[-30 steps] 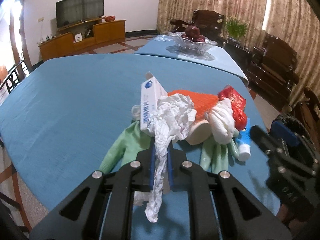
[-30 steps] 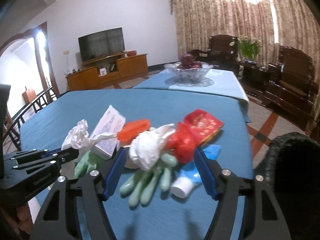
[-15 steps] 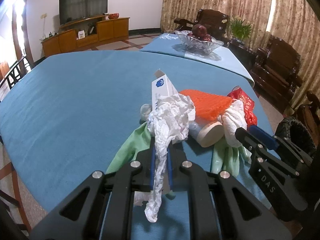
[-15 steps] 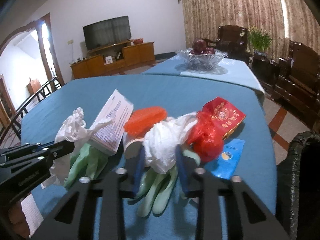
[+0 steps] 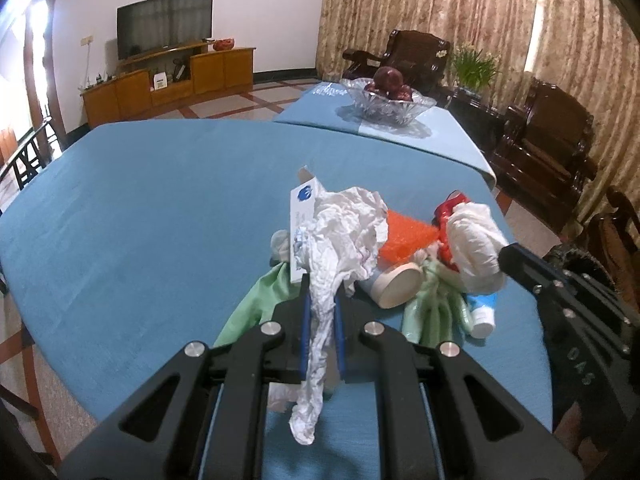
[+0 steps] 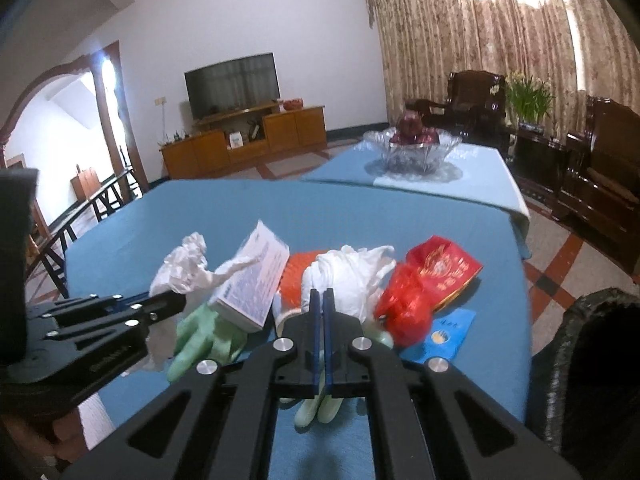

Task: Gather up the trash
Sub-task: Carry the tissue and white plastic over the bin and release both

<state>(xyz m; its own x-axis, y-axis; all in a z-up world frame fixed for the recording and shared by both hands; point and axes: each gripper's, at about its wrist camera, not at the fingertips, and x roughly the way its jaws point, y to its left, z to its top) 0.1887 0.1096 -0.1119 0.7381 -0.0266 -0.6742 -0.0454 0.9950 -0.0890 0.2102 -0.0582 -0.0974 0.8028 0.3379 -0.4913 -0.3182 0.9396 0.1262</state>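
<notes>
A pile of trash lies on the blue table (image 5: 140, 208). My left gripper (image 5: 320, 300) is shut on a crumpled white tissue (image 5: 344, 232), which hangs down between its jaws. My right gripper (image 6: 322, 296) is shut on a white plastic bag (image 6: 348, 276), lifted a little above the pile; the bag also shows in the left wrist view (image 5: 476, 248). Under them lie green rubber gloves (image 6: 200, 336), a white carton (image 6: 256, 280), an orange sponge (image 5: 404, 238), a red packet (image 6: 444, 272), a red plastic bag (image 6: 404, 308), a round lid (image 5: 400, 284) and a blue tube (image 5: 482, 312).
A black-lined trash bin (image 6: 592, 364) stands off the table's right edge. A glass fruit bowl (image 6: 412, 148) sits on the far table. Dark wooden armchairs (image 5: 548, 140) stand at the right, a TV cabinet (image 6: 244, 144) at the back.
My right gripper has closed on the white plastic bag and raised it slightly. My left gripper still holds the tissue and has shifted a little.
</notes>
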